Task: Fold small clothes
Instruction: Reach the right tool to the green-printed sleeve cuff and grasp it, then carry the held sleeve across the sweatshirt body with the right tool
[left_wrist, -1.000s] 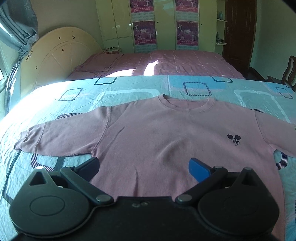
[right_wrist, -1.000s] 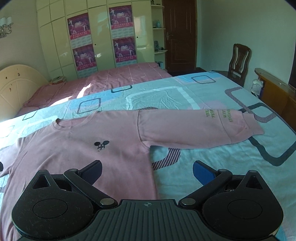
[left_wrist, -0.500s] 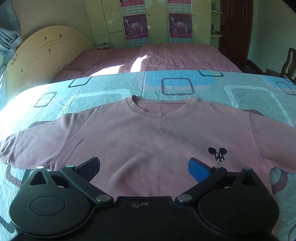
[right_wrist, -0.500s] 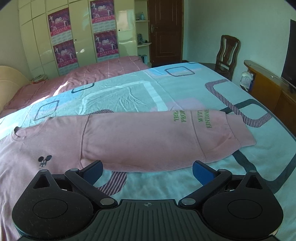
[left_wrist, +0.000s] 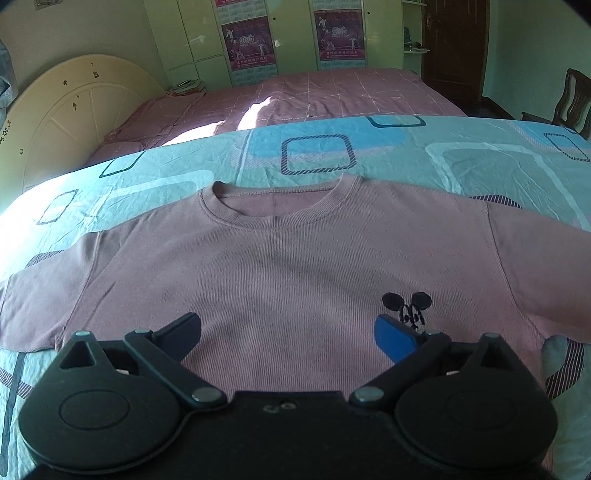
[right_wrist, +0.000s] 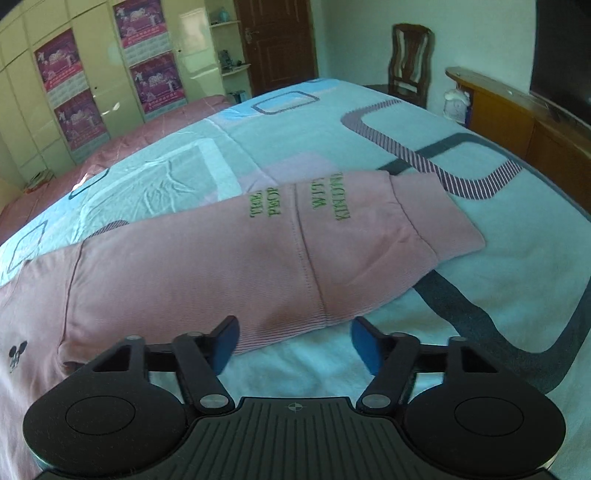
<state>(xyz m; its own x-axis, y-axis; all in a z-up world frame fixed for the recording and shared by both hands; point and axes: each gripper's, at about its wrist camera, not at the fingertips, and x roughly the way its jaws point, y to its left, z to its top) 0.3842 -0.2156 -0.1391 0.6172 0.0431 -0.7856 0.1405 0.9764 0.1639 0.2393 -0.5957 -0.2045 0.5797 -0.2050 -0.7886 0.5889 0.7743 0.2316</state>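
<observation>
Both grippers had dropped closer to the pink sweater (left_wrist: 295, 266) spread flat on the bed (right_wrist: 369, 122). The right gripper (right_wrist: 293, 345), jaws closing on nothing yet, approached the sleeve (right_wrist: 258, 258) edge for folding; the left gripper (left_wrist: 288, 332) hung wide apart.

A pink sweatshirt (left_wrist: 295, 266) lies flat on the patterned bedspread (left_wrist: 461, 155).
</observation>
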